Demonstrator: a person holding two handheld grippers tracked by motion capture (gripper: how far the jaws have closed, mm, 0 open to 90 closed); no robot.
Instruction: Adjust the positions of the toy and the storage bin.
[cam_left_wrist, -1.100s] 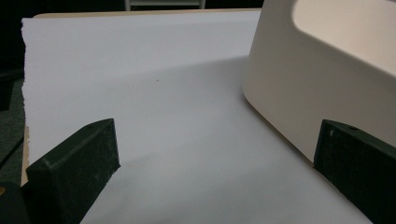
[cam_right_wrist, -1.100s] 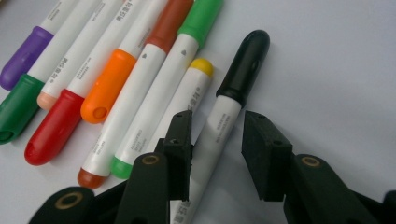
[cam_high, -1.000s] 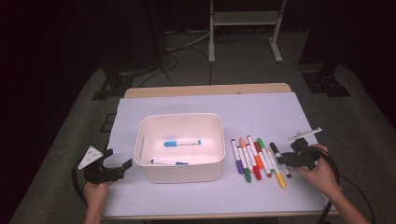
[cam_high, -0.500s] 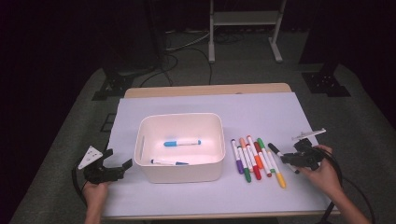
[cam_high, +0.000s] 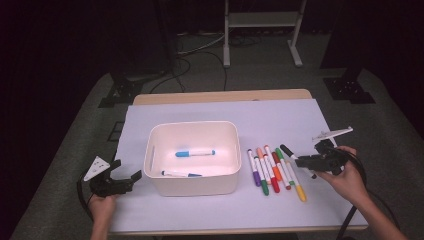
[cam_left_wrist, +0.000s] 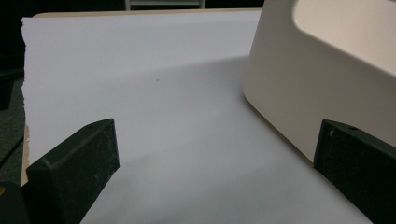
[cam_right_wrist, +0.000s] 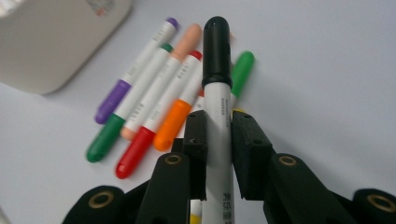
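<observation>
White rectangular plastic bin (cam_high: 192, 186) held 2 blue-capped markers (cam_high: 195, 153). Six coloured markers (cam_high: 272, 172) lay beside it on the surface. Right tongs (cam_high: 303, 161) were clamped on a black-capped white marker (cam_right_wrist: 217, 98), lifted; left tongs (cam_high: 125, 176) gaped w/ nothing.

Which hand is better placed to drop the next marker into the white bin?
Right. The right gripper is shut on the black-capped marker, lifted above the row of markers beside the white bin. The left gripper sits open with nothing between its jaws at the bin's other side.
</observation>
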